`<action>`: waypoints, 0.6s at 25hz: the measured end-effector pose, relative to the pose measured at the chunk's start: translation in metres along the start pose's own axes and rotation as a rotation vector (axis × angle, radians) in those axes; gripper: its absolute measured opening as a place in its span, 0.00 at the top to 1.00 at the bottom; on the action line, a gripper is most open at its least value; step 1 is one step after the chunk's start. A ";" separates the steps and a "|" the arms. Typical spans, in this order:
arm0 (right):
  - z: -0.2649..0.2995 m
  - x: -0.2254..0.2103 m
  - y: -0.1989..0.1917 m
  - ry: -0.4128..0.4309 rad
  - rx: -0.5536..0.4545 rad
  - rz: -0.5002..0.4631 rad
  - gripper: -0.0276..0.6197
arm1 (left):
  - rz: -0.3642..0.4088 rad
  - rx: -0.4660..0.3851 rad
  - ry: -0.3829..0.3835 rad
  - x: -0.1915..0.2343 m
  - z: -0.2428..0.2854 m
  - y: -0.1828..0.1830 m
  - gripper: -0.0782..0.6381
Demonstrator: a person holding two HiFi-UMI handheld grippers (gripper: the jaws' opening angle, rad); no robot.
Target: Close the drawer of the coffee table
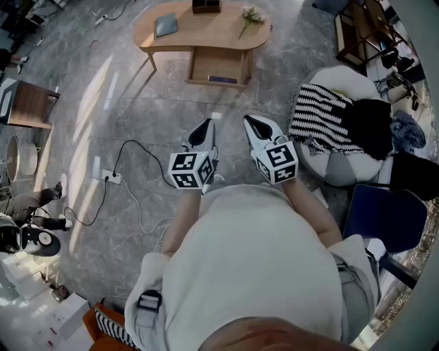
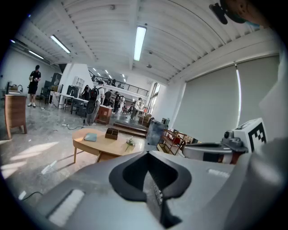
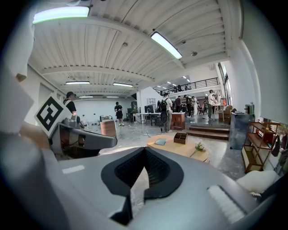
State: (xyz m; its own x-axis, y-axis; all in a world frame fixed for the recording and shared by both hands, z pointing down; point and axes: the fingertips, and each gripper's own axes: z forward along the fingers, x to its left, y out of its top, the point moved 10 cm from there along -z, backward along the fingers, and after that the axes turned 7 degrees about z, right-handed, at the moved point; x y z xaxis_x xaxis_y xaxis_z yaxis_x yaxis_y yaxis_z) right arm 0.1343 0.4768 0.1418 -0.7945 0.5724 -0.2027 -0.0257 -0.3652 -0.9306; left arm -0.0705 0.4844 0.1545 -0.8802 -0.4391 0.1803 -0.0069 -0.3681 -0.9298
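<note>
Walking closer was needed first; the left gripper [image 1: 205, 127] and right gripper [image 1: 252, 124], both pressed together and empty, could then push the drawer [image 1: 217, 68] squarely.

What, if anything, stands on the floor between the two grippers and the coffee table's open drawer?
Nothing visible blocks the way. Open floor lies between the left gripper, the right gripper and the drawer. The cable lies off to the left, the beanbag to the right.

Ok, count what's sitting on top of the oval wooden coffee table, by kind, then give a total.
Flat blue-grey book: 1
Dark wooden compartment box: 1
Small bunch of white flowers: 1
Total on the oval wooden coffee table: 3
</note>
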 end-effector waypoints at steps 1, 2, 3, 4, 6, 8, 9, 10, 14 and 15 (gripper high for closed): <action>-0.003 0.001 -0.001 0.002 -0.001 0.003 0.96 | -0.002 -0.001 0.002 -0.002 -0.001 -0.001 0.89; -0.006 0.002 -0.001 0.005 -0.002 0.006 0.96 | -0.007 -0.002 0.004 -0.003 -0.003 -0.003 0.89; -0.009 0.003 -0.002 0.008 -0.003 0.008 0.96 | -0.015 -0.001 0.006 -0.005 -0.005 -0.005 0.89; -0.012 0.004 -0.001 0.013 -0.006 0.009 0.96 | -0.025 0.002 0.008 -0.007 -0.008 -0.007 0.89; -0.017 0.008 -0.001 0.023 -0.012 0.012 0.96 | -0.039 0.010 0.006 -0.010 -0.013 -0.011 0.89; -0.019 0.011 0.000 0.023 -0.018 0.022 0.96 | -0.039 0.017 0.003 -0.011 -0.017 -0.014 0.89; -0.019 0.013 0.000 0.022 -0.021 0.028 0.96 | -0.037 0.020 0.002 -0.011 -0.018 -0.015 0.89; -0.019 0.014 -0.001 0.020 -0.023 0.035 0.96 | -0.037 0.024 0.002 -0.010 -0.020 -0.015 0.89; -0.017 0.023 -0.004 0.014 -0.023 0.049 0.96 | -0.041 0.033 -0.003 -0.004 -0.025 -0.018 0.89; -0.015 0.026 -0.004 0.012 -0.022 0.051 0.96 | -0.040 0.034 -0.004 -0.001 -0.026 -0.017 0.89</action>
State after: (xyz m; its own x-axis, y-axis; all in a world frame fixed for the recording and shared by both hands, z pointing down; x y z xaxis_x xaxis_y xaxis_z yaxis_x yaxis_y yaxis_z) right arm 0.1231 0.5043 0.1361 -0.7872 0.5620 -0.2538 0.0285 -0.3780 -0.9254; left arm -0.0817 0.5129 0.1620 -0.8774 -0.4269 0.2189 -0.0259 -0.4135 -0.9101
